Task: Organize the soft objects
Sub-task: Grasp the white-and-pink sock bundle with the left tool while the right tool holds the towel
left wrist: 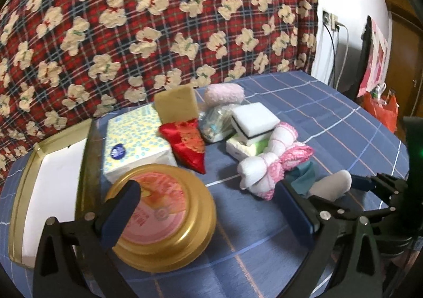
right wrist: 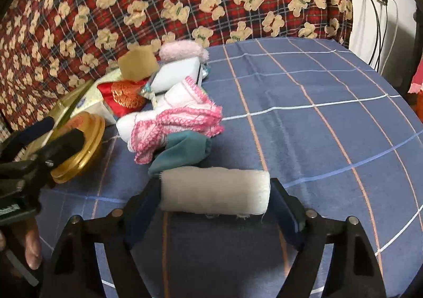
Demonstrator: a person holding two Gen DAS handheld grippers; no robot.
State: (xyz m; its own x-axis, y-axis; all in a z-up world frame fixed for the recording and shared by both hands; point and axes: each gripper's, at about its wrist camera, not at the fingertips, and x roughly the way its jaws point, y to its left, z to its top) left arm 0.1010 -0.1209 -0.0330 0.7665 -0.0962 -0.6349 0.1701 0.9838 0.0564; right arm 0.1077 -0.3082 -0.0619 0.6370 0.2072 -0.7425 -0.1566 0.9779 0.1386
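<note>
The blue checked tabletop carries a heap of soft things beside the gold tin. The white cloth roll lies crosswise between the right tongs — fingers at both ends, seemingly touching. The left tongs gape empty, farther off.

Both wrist views look steeply down, close over the blue checked cloth, sharing the soft pile.

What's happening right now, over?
Right gripper closing around white cloth roll. Left gripper open over gold tin. Teal cloth touches the roll.
</note>
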